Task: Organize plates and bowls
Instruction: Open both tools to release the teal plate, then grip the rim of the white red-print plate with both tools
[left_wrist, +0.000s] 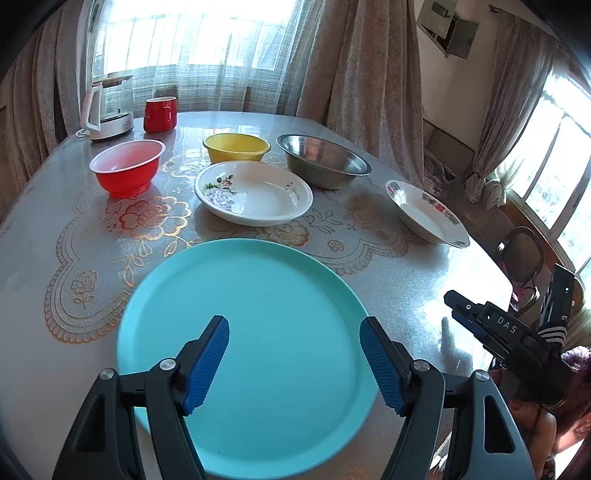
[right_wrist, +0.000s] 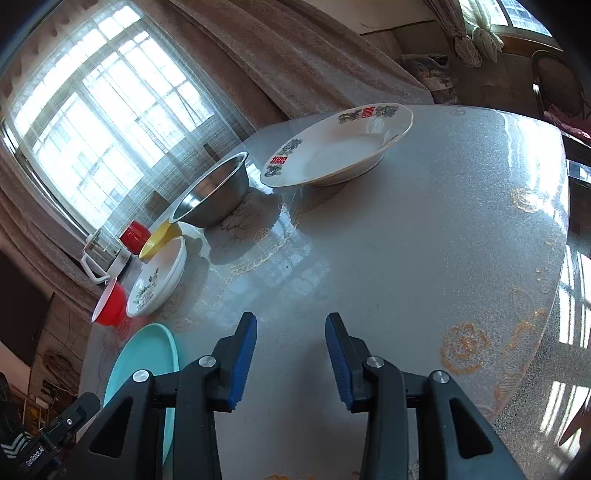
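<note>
A large turquoise plate (left_wrist: 255, 343) lies flat on the table near its front edge. My left gripper (left_wrist: 294, 363) hovers over it, open, with nothing between its blue pads. Behind it stand a white flowered dish (left_wrist: 255, 192), a red bowl (left_wrist: 127, 171), a yellow bowl (left_wrist: 236, 147) and a steel bowl (left_wrist: 323, 160). A second white dish with a red and dark rim pattern (left_wrist: 424, 210) sits at the right. My right gripper (right_wrist: 291, 363) is open above bare tabletop, well short of that patterned dish (right_wrist: 340, 147). The turquoise plate (right_wrist: 147, 362) shows at its lower left.
A glass kettle on a white base (left_wrist: 109, 110) and a red mug (left_wrist: 160, 114) stand at the table's far left corner. Curtains and windows ring the table (right_wrist: 424, 258). A chair (left_wrist: 522, 254) stands past its right edge. The right gripper's black body (left_wrist: 495, 325) shows at the right.
</note>
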